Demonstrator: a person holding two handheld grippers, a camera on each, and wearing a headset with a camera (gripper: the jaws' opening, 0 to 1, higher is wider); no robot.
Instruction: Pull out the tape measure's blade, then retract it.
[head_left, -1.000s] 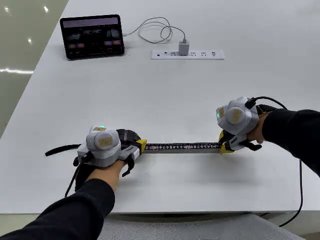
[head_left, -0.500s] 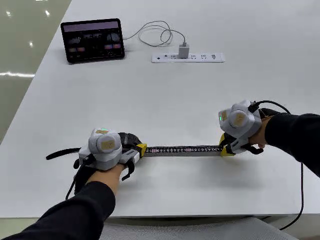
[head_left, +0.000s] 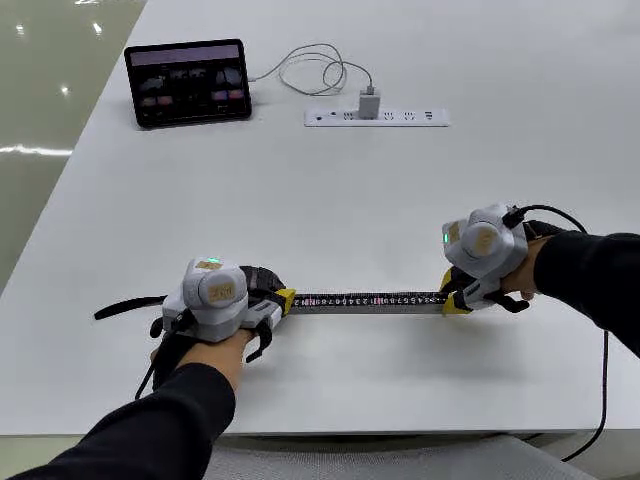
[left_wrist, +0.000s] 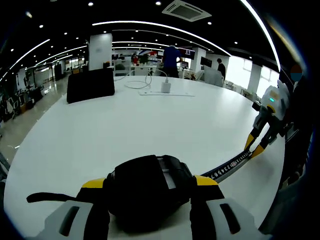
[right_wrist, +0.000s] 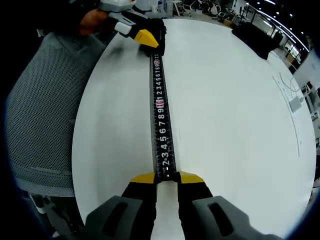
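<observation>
We see a smooth, faintly glossy white table (head_left: 330, 200); near its front edge the black plastic tape measure case (left_wrist: 150, 185) looks matt, its black numbered blade (right_wrist: 159, 115) slightly shiny and smooth.

White table (head_left: 330, 200), mostly bare. Close to its near edge a taut blade (head_left: 365, 299) runs as 1 low bar between 2 grippers. The left gripper (head_left: 272, 290) is clamped on the tape measure case (head_left: 258, 280), and the right gripper (head_left: 449, 296) pinches the blade's end. A black strap (head_left: 125, 304) lies left of the case. Beyond the blade, a wide open stretch reaches a tablet (head_left: 189, 81) propped at the far left and a power strip (head_left: 377, 117) with a charger (head_left: 369, 102) and looped cable (head_left: 315, 62) at the far middle.
</observation>
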